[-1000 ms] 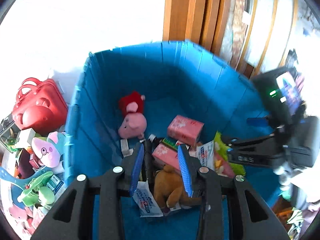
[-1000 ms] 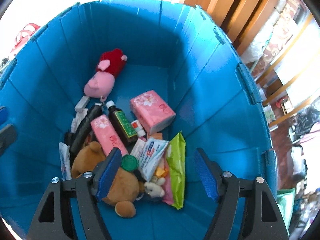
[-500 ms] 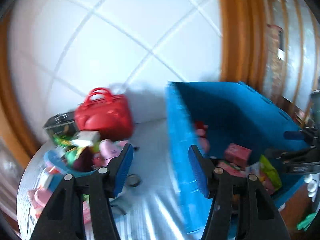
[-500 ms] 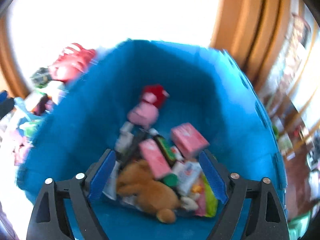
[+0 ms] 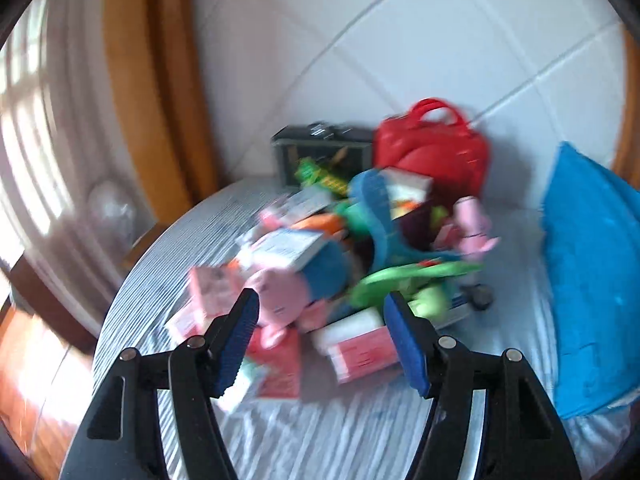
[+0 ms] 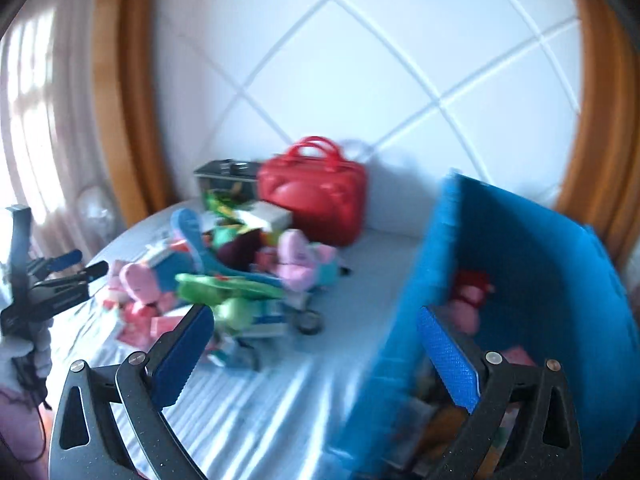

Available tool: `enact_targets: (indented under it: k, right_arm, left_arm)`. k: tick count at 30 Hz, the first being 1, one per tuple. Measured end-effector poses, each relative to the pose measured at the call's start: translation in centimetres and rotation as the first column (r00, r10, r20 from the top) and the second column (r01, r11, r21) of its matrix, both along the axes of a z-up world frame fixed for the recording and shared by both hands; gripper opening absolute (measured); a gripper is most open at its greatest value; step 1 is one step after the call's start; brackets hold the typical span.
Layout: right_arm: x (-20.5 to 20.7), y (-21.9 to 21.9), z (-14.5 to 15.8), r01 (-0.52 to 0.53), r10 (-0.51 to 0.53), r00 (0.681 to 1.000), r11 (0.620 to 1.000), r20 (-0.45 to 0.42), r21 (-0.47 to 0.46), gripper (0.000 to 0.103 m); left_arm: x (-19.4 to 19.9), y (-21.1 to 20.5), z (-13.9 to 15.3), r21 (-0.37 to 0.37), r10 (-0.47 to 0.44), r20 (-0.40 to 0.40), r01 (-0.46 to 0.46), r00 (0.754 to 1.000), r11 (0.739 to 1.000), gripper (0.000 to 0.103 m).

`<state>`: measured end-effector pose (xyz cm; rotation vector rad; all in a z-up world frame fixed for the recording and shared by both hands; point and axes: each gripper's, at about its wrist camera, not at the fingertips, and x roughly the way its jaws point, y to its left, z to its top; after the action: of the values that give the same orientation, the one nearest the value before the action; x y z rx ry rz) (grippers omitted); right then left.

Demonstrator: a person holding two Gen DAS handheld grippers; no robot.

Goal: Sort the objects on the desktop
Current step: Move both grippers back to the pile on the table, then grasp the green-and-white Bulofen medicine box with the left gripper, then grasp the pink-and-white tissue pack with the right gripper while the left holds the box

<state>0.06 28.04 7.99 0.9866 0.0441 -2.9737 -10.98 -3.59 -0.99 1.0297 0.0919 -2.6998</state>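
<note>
While both views were smeared by motion blur, the left hand-held gripper (image 5: 318, 320) stood at the lower centre of its frame with its jaws opening and nothing between the blue pads, pointed at a heap of toys and boxes (image 5: 360, 248) on the striped table (image 5: 320, 432). A pink plush pig (image 5: 288, 292) lay at the near edge of the heap, just beyond the left pad, with pink boxes (image 5: 360, 348) below it. A red handbag (image 5: 434, 152) and a dark case (image 5: 320, 148) stood behind the heap against the white wall. The blue bin (image 5: 592, 280) filled the right edge. In the right wrist view, the right hand-held gripper (image 6: 312, 344) was also opening, empty, straddling the bin's near wall (image 6: 408, 300). A red-and-pink plush (image 6: 468, 300) lay inside the bin.
</note>
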Motion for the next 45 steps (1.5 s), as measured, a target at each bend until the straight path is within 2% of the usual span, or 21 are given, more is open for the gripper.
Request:
enact_targets:
  k: [5,8,13,16,19,23,24,29,31,34,38,40,43,44,45]
  right_arm:
    - [-3.6,-5.3,-3.8,-0.065,0.068,0.994,0.997,0.082,-0.043,0.103]
    - [-5.8,-7.5,-7.3,-0.068,0.08,0.984,0.994,0.161,-0.082,0.103]
    - [-9.6,-10.2,-14.0,-0.036,0.076,0.943,0.991,0.323,-0.128,0.103]
    - [-11.0,-11.1,-16.9,-0.016,0.071,0.92,0.99,0.386,-0.143,0.103]
    - [-12.8,-12.1,-19.5,0.004,0.071,0.892,0.986,0.446,-0.166,0.103]
    - [-14.4,-13.9,-21.7,0.007,0.086,0.867,0.983,0.491,-0.184,0.103]
    - [-14.6,-14.4,-22.0,0.001,0.093,0.863,0.983,0.497,-0.185,0.103]
    - [-16.3,-17.0,-23.2,-0.008,0.115,0.844,0.98,0.524,-0.201,0.103]
    - [-17.1,-17.9,-23.5,0.007,0.107,0.839,0.978,0.533,-0.207,0.103]
    - [-18.4,-19.1,-23.4,0.028,0.081,0.841,0.981,0.535,-0.194,0.103]
    - [-20.2,-20.6,-23.2,0.034,0.045,0.853,0.989,0.519,-0.143,0.103]
    - [-21.1,-21.4,-23.6,0.02,0.039,0.865,0.994,0.501,-0.111,0.103]
    - [-21.7,-22.0,-25.5,0.009,0.02,0.842,0.999,0.539,-0.052,0.103]
    - [-21.2,-22.2,-25.7,-0.009,0.011,0.849,1.0,0.529,-0.006,0.103]
    - [-20.6,-22.2,-25.6,-0.029,0.025,0.852,1.0,0.524,0.001,0.103]
  left_arm:
    - [-0.8,-9.1,-5.7,0.07,0.134,0.137,-0.144,0.981,0.987,0.064]
    - [-1.8,-12.5,-9.2,0.107,0.172,0.214,-0.198,0.962,0.974,0.064]
    - [-4.9,-15.2,-14.8,0.189,0.163,0.342,-0.237,0.925,0.953,0.064]
    - [-6.4,-15.8,-17.4,0.236,0.137,0.403,-0.247,0.905,0.94,0.064]
    - [-6.7,-15.5,-19.6,0.238,0.094,0.45,-0.221,0.888,0.946,0.064]
    - [-4.2,-15.5,-21.5,0.183,0.047,0.486,-0.154,0.873,0.971,0.064]
    - [-3.4,-15.8,-21.6,0.173,0.047,0.479,-0.147,0.877,0.974,0.064]
    - [-0.3,-18.8,-22.6,0.118,0.086,0.508,-0.168,0.857,0.979,0.065]
    - [0.5,-20.1,-22.5,0.142,0.095,0.504,-0.191,0.858,0.971,0.065]
    - [1.4,-20.8,-21.9,0.179,0.09,0.476,-0.197,0.875,0.964,0.065]
    - [1.4,-19.8,-21.2,0.248,0.025,0.449,-0.152,0.893,0.957,0.065]
    - [0.9,-18.8,-21.5,0.246,0.003,0.455,-0.129,0.891,0.961,0.065]
    - [0.6,-17.8,-23.0,0.231,-0.007,0.493,-0.123,0.87,0.965,0.065]
    - [0.8,-17.5,-23.4,0.218,-0.005,0.501,-0.12,0.866,0.969,0.065]
    - [1.0,-17.3,-23.2,0.197,-0.006,0.491,-0.104,0.871,0.975,0.065]
